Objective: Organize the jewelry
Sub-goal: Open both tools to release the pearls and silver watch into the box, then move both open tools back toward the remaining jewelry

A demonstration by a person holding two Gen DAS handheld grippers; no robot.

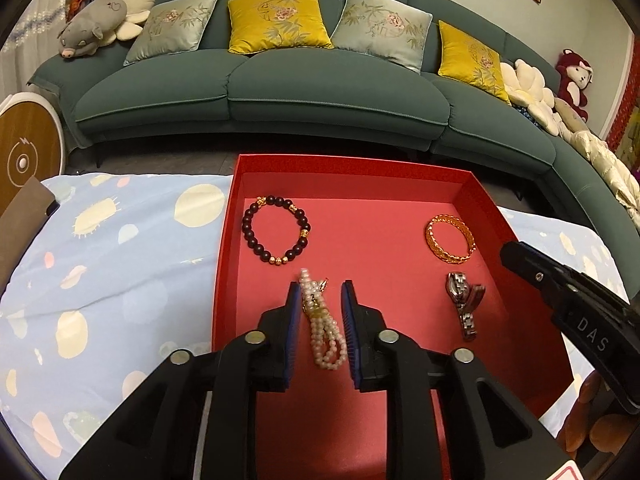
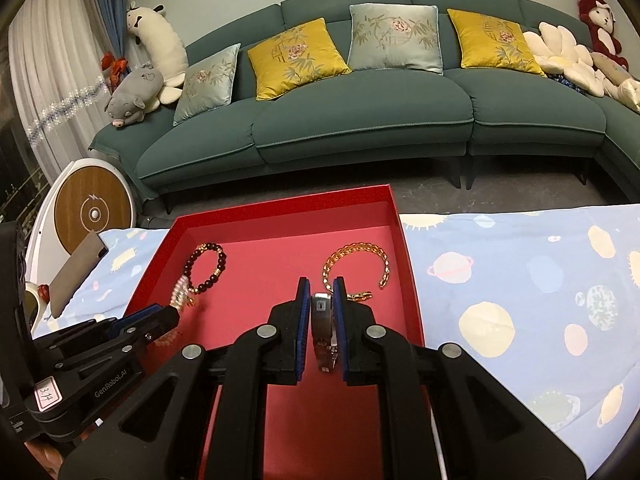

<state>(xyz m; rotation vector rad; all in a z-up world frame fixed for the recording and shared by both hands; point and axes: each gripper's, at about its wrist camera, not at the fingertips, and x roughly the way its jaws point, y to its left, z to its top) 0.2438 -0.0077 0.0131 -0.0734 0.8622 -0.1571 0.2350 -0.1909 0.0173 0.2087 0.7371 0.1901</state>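
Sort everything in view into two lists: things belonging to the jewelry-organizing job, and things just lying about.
Job: red box, pearl strand, dark bead bracelet, gold bracelet, watch, left gripper, right gripper.

Lying about: sofa, cushions, plush toys, patterned cloth.

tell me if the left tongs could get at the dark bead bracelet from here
Probably yes: the dark bead bracelet lies uncovered in the red box, just beyond the left tongs, whose open jaws straddle only the pearl strand.
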